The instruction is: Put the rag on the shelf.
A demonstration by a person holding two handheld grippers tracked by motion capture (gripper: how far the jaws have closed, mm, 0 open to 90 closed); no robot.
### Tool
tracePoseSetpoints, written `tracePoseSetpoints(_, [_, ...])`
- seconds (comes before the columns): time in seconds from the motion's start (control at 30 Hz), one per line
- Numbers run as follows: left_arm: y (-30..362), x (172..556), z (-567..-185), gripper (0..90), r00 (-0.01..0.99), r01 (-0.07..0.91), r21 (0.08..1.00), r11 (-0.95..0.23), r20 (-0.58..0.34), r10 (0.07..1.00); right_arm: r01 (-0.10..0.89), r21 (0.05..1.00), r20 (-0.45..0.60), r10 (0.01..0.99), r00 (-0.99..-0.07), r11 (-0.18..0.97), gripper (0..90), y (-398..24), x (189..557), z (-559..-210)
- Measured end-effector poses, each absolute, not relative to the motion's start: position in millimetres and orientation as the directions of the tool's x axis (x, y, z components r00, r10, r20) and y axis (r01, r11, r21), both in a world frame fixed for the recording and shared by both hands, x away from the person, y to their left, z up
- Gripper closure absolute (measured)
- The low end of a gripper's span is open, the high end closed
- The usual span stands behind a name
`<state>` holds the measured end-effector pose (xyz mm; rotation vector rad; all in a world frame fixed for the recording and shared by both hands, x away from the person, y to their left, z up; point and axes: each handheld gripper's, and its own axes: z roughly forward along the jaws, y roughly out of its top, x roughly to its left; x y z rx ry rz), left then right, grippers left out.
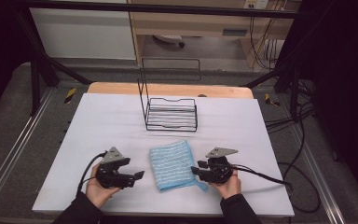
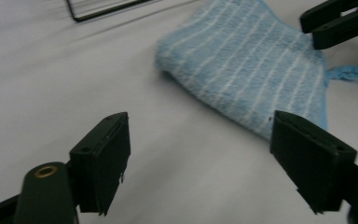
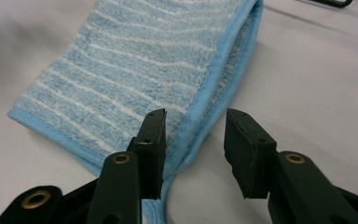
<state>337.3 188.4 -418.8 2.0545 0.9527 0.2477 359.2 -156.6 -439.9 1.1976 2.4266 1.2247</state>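
The folded towel [image 1: 172, 164], lying near-centre on the table [image 1: 98, 126] between the released left gripper [image 1: 140, 175] and right gripper [image 1: 195, 170], looks light, soft and floppy, best pinched at its hemmed right edge.

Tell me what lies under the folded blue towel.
The towel lies folded on the white table cover; its lower layer shows along the hemmed edge. Anything between the layers or beneath it is covered.
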Motion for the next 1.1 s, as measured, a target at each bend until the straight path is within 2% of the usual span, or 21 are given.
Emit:
tracePoseSetpoints(0.07, [181,335,-420,24.9,0.7,0.538,0.758,-0.369,-0.159,0.696,0.584,0.735,0.189,0.723,-0.664,0.343,59.8,-156,360,-441])
tracePoseSetpoints(0.17, [158,330,-424,33.8,0.713,0.548,0.739,-0.391,-0.168,0.681,0.581,0.735,0.184,0.723,-0.666,0.349,61.3,-154,363,-444])
tracePoseSetpoints(0.2, [151,328,-426,33.8,0.713,0.553,0.73,-0.401,-0.166,0.681,0.581,0.735,0.184,0.723,-0.666,0.349,61.3,-154,363,-444])
tracePoseSetpoints(0.27, [141,326,-430,44.6,0.708,0.564,0.712,-0.418,-0.157,0.689,0.587,0.731,0.188,0.723,-0.664,0.349,63.0,-153,365,-447])
tracePoseSetpoints(0.3, [137,326,-433,44.6,0.705,0.573,0.703,-0.423,-0.159,0.691,0.587,0.731,0.188,0.723,-0.664,0.349,63.0,-153,365,-447])
tracePoseSetpoints(0.43, [130,324,-441,56.5,0.687,0.605,0.677,-0.42,-0.176,0.705,0.595,0.724,0.197,0.722,-0.664,0.349,66.1,-151,366,-450])
tracePoseSetpoints(0.6, [130,325,-446,64.5,0.669,0.646,0.654,-0.394,-0.237,0.704,0.615,0.713,0.218,0.728,-0.65,0.336,68.6,-149,366,-453])
tracePoseSetpoints(0.7, [130,325,-447,75.8,0.671,0.655,0.647,-0.39,-0.26,0.695,0.634,0.702,0.24,0.731,-0.639,0.324,72.6,-148,366,-453])
tracePoseSetpoints(0.87, [130,325,-446,84.0,0.677,0.649,0.646,-0.401,-0.25,0.693,0.648,0.696,0.256,0.735,-0.628,0.31,77.6,-148,366,-451])
tracePoseSetpoints(1.1, [136,327,-442,86.9,0.688,0.648,0.64,-0.413,-0.258,0.679,0.646,0.699,0.255,0.737,-0.626,0.307,80.7,-146,359,-444])
